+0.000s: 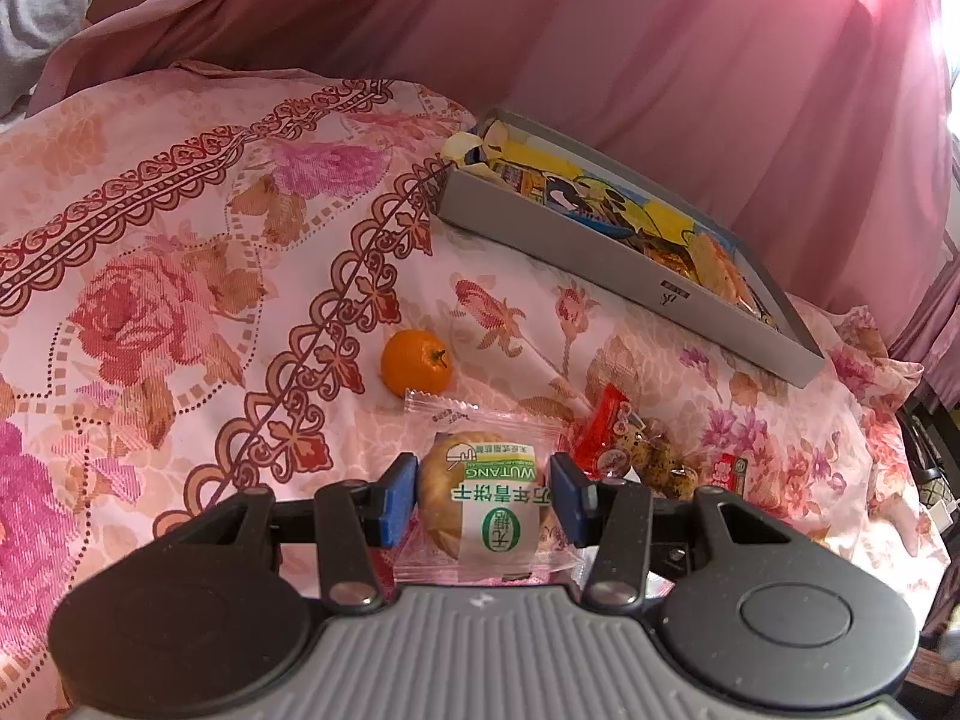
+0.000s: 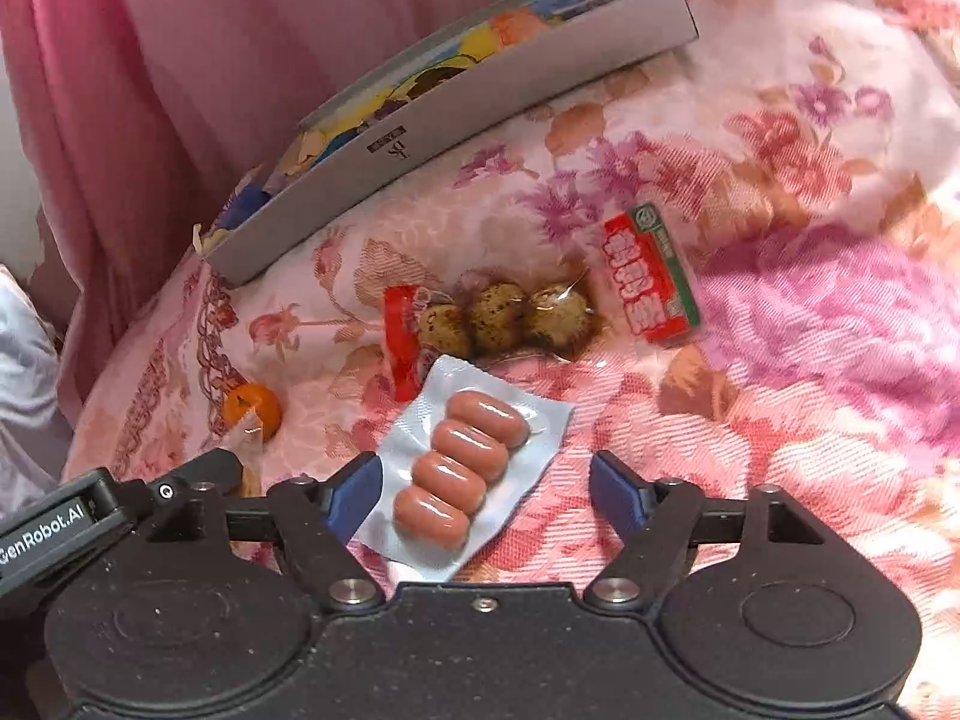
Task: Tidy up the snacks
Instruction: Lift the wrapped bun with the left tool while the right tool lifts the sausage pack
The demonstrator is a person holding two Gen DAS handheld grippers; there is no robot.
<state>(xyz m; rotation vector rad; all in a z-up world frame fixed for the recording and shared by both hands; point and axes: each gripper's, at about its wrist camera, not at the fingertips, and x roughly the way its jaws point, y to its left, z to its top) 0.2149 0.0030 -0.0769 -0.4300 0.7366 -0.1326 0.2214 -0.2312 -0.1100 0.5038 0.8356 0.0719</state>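
Observation:
In the left wrist view a clear-wrapped round biscuit [image 1: 483, 498] with a green-and-white label sits between my left gripper's [image 1: 483, 495] blue pads, which press on its two sides. In the right wrist view my right gripper [image 2: 486, 489] stands open over a silver pack of small sausages [image 2: 465, 474] lying flat on the bedspread; the left pad [image 2: 354, 495] is at the pack's edge, the right pad well clear. The grey snack box [image 1: 606, 267] [image 2: 444, 114], holding several colourful packets, lies beyond both grippers.
A small orange [image 1: 415, 361] [image 2: 255, 411], a red-topped bag of speckled eggs [image 2: 498, 315] [image 1: 636, 447] and a red-and-green packet [image 2: 651, 273] lie on the floral bedspread [image 1: 180, 300]. A pink curtain [image 1: 660, 60] hangs behind the box.

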